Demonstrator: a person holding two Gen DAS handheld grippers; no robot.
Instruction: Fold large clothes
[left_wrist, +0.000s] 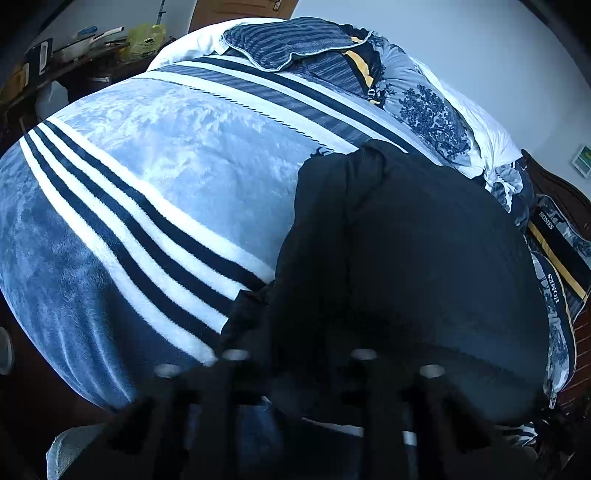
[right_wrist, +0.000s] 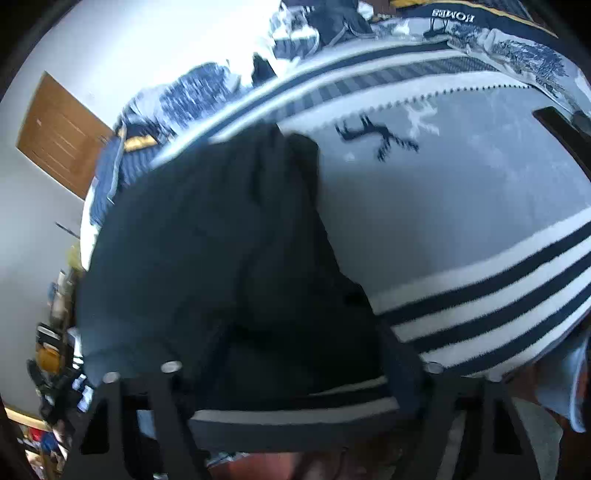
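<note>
A black garment (left_wrist: 406, 258) lies spread on a blue plush blanket (left_wrist: 166, 155) with white and dark stripes that covers the bed. In the left wrist view its near left corner bunches up into my left gripper (left_wrist: 299, 332), whose dark fingers stand close together at that corner and look shut on the cloth, though they are blurred against it. In the right wrist view the same black garment (right_wrist: 207, 251) fills the middle. My right gripper (right_wrist: 295, 354) hangs over its near edge with the jaws well apart, the cloth lying between them without being pinched.
Patterned pillows (left_wrist: 432, 110) and a folded striped quilt (left_wrist: 295, 40) are piled along the far side of the bed. A cluttered desk (left_wrist: 85, 48) stands beyond the bed's far left corner. A wooden door (right_wrist: 59, 133) is in the wall. Striped blanket (right_wrist: 480, 206) stretches right of the garment.
</note>
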